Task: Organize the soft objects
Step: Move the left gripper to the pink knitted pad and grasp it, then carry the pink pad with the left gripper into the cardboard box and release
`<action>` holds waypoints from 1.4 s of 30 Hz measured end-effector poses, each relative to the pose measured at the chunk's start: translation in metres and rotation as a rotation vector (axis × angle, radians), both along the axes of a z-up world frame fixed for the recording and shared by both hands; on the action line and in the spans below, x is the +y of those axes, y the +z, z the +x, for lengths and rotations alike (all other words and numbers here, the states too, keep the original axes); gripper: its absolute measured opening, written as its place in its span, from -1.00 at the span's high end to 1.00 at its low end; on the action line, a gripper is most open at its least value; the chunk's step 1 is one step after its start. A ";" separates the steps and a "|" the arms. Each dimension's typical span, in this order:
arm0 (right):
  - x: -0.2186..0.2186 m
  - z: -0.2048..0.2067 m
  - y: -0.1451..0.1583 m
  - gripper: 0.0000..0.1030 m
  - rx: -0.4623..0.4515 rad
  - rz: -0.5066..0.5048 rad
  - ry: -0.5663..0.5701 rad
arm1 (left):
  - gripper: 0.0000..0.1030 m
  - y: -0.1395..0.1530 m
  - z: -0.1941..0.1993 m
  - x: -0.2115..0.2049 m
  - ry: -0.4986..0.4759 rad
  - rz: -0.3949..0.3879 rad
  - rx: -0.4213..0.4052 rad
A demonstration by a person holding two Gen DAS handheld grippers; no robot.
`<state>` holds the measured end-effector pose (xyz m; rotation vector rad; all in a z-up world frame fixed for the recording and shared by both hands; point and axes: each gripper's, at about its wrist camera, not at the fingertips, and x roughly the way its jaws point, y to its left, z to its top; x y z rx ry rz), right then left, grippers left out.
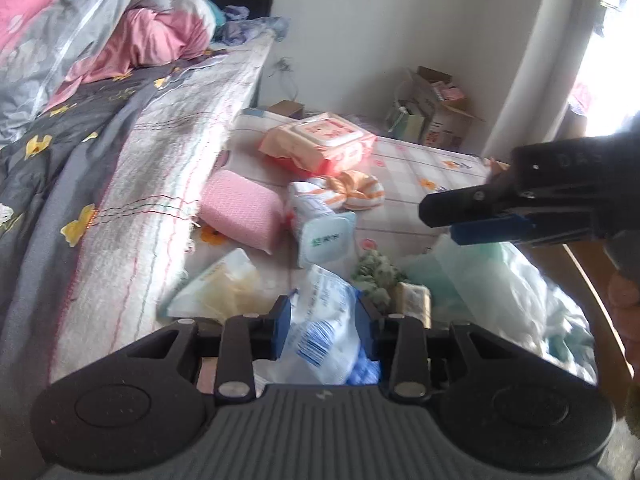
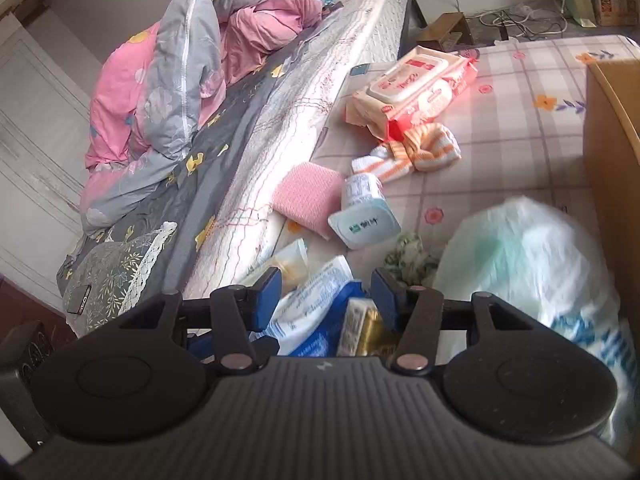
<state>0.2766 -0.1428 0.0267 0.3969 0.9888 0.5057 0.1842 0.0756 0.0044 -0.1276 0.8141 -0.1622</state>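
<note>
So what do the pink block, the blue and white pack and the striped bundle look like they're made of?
Pink block: probably sponge or foam in a knit or mesh cover; matte, with a woven grid texture. Blue and white pack: thin plastic film, glossy and crinkled, with print and a barcode. Striped bundle: soft knit cloth, matte, orange and white, bunched in folds; possibly socks.

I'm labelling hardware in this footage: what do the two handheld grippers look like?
Both match: the left gripper and right gripper have matte black bodies with ribbed grey tops, round side caps, silver pivot pins and blue finger pads. No cables show.
</note>
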 end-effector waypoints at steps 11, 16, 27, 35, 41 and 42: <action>0.074 0.172 -0.016 -0.03 0.047 -0.037 0.331 | 0.28 -0.025 0.116 0.021 0.171 0.006 0.147; 0.110 0.234 -0.060 -0.08 0.064 -0.089 0.450 | 0.05 -0.043 0.143 0.019 0.198 0.034 0.204; 0.141 0.275 -0.121 -0.36 0.125 -0.019 0.622 | -0.11 -0.064 0.180 0.021 0.218 0.028 0.296; 0.147 0.263 -0.118 -0.37 0.126 -0.022 0.643 | -0.15 -0.060 0.187 0.018 0.247 0.021 0.284; 0.133 0.260 -0.096 -0.09 0.125 0.023 0.573 | -0.15 -0.037 0.175 0.022 0.250 -0.009 0.223; 0.130 0.258 -0.090 -0.08 0.116 0.028 0.568 | -0.15 -0.031 0.172 0.022 0.250 -0.019 0.209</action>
